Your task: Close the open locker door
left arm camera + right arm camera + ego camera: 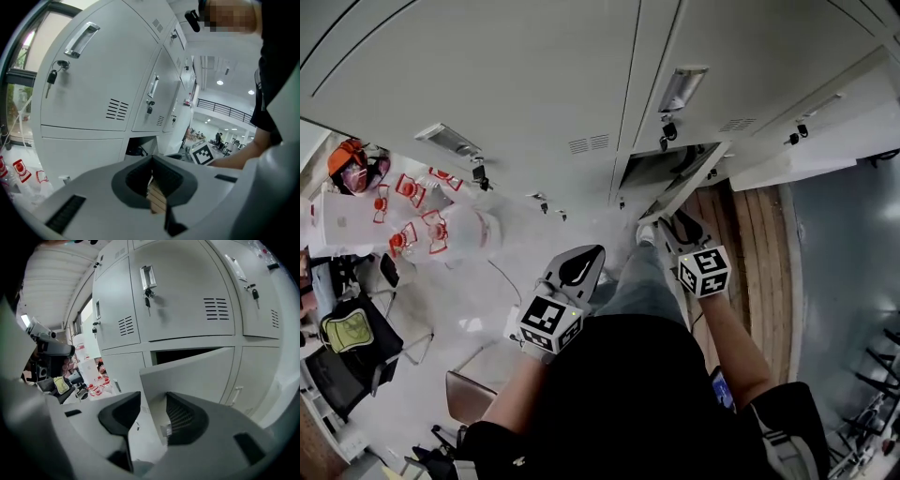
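Locker door (682,183), grey metal, bottom row of the locker bank (487,75): stands swung outward, its free edge pointing away from the dark compartment opening (187,354) behind it. In the right gripper view the door panel (187,369) fills the centre, with a small latch piece on its inner face.

Right claw (150,411): jaws apart, straddling the free edge of the door. The panel lies close against the right-hand pad (185,416), and a gap shows on the other side. In the head view this claw (684,230) sits at the door's lower edge.

Left claw (153,187): jaws drawn together with nothing between them; only a sliver of wood planking shows through. In the head view it (579,267) is held to the left of the door, clear of it.

Neighbouring lockers: shut, with recessed handles, vent slots and keys (147,298) hanging from the locks.

Floor: wooden plank strip (750,253) at the foot of the lockers on the right.

Bottles (422,220): clear plastic with red labels, clustered on the floor well to the left.
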Tool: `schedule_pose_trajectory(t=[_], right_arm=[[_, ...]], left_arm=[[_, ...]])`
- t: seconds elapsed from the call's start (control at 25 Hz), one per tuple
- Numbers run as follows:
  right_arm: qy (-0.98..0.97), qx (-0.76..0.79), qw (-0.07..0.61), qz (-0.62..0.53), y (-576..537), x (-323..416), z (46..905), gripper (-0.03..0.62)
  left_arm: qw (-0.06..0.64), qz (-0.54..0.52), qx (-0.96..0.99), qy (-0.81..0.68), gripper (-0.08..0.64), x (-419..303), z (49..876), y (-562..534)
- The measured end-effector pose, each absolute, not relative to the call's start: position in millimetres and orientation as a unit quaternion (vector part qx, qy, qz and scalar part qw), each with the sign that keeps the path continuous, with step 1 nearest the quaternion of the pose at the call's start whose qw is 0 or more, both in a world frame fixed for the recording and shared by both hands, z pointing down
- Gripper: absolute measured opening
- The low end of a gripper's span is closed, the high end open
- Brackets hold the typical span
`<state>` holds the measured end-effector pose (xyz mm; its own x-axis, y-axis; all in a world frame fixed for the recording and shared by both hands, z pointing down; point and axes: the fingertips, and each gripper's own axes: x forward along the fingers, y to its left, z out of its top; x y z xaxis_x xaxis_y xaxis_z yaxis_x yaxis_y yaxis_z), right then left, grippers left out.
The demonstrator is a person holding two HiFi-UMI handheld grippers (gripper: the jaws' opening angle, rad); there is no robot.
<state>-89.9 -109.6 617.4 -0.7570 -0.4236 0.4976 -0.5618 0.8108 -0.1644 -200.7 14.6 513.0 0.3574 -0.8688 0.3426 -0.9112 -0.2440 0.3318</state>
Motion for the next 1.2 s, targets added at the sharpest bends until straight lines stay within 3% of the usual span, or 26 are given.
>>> schedule_pose_trajectory(t=[1.2], right_arm=[[-0.939,0.213,0.234,0.134,-188,-197,638,0.167]], left_arm=[[0.274,0.041,0.667,-0.692,0.022,-285,531,66]])
